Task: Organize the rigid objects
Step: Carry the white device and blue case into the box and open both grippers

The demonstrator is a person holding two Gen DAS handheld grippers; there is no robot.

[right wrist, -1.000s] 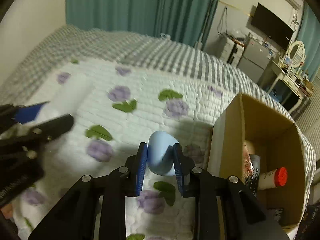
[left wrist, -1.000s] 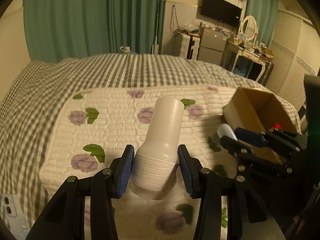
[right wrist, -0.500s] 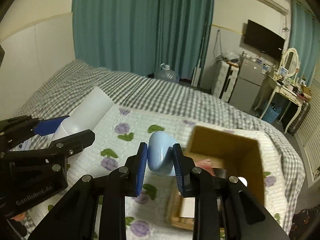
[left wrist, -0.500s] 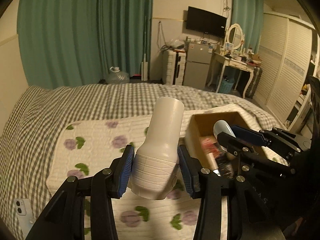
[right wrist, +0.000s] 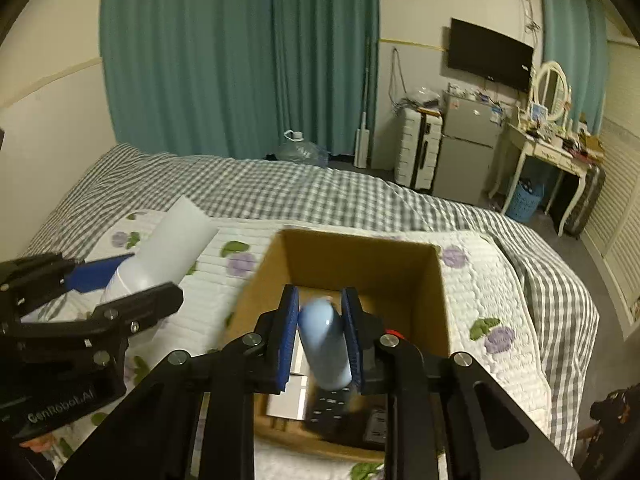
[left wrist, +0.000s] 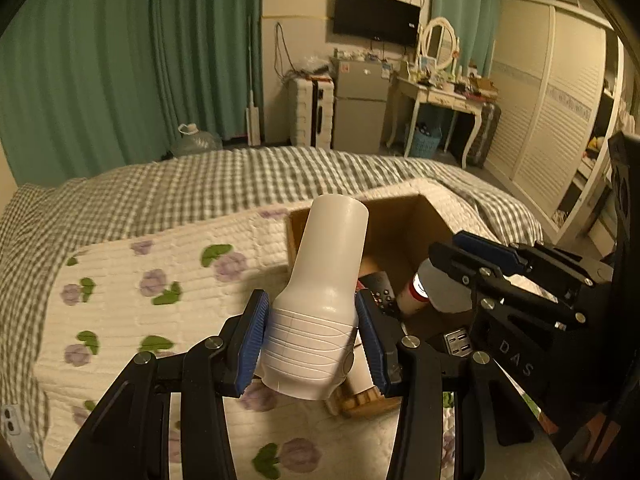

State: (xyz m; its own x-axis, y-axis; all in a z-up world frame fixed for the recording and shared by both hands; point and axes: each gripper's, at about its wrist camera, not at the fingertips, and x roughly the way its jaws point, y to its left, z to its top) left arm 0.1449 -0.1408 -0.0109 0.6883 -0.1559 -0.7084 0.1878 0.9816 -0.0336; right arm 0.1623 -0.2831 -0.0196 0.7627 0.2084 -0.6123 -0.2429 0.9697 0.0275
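Note:
My left gripper (left wrist: pixel 310 320) is shut on the ribbed base of a white plastic bottle (left wrist: pixel 324 272), held above the floral quilt at the left edge of an open cardboard box (left wrist: pixel 404 216). The right gripper (right wrist: pixel 320 312) hangs over the box (right wrist: pixel 360 264). Its jaws are closing on a pale blue rounded object (right wrist: pixel 324 344), which stands on end between the blue pads. The right wrist view shows the left gripper (right wrist: pixel 148 276) and its bottle (right wrist: pixel 168 240) at the left. The left wrist view shows the right gripper (left wrist: pixel 460 264) at the right.
Inside the box lie a red-capped bottle (left wrist: pixel 414 292), a black remote (right wrist: pixel 328 408), a white packet (right wrist: pixel 286 404) and a black adapter (left wrist: pixel 456 340). The box sits on a floral quilt (left wrist: pixel 160 320) over a checked bedspread (right wrist: pixel 280 192). Beyond the bed stand a water jug (right wrist: pixel 300 150), a fridge and a dressing table.
Both grippers have travelled with their loads from over the quilt to the box. The right one now hangs over its opening. The blue object has turned on end between the pads.

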